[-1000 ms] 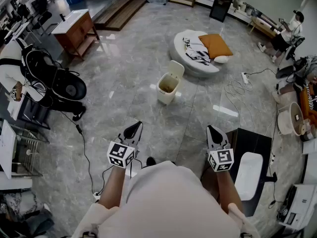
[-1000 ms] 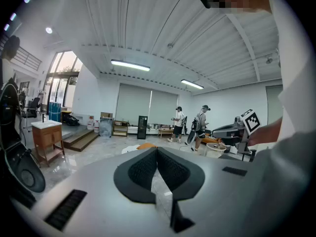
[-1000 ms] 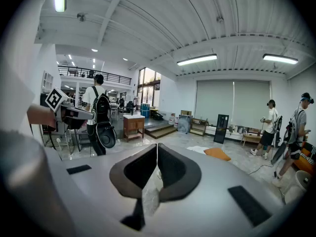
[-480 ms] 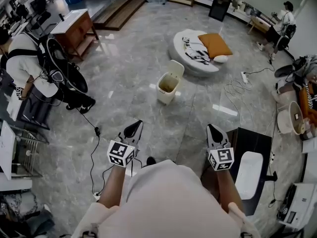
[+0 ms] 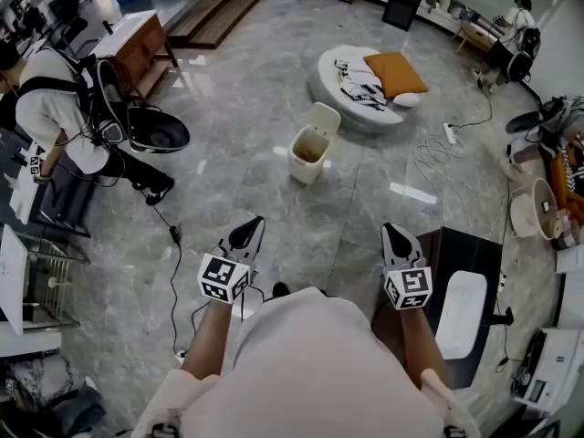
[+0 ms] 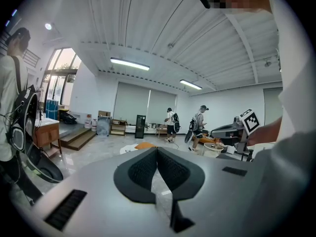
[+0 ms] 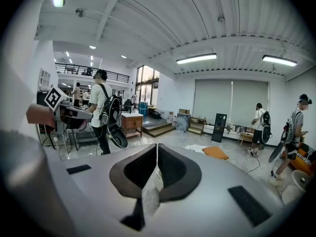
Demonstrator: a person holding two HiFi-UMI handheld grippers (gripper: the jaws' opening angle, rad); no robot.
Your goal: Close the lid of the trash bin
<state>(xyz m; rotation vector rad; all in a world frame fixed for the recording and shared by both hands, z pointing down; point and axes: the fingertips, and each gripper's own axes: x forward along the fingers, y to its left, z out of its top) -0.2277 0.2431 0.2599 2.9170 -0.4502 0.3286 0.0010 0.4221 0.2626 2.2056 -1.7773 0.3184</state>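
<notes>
Looking down in the head view, the white trash bin stands open on the floor, lid up, at 1 o'clock from the left gripper and 11 o'clock from the right gripper; left is nearer. Left gripper view: jaws squeezed together, empty. Right gripper view: same, tight and empty.

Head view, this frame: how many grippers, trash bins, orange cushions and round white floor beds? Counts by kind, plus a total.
grippers: 2 (left gripper, right gripper)
trash bin, lid up: 1
orange cushion: 1
round white floor bed: 1
Total: 5
</notes>
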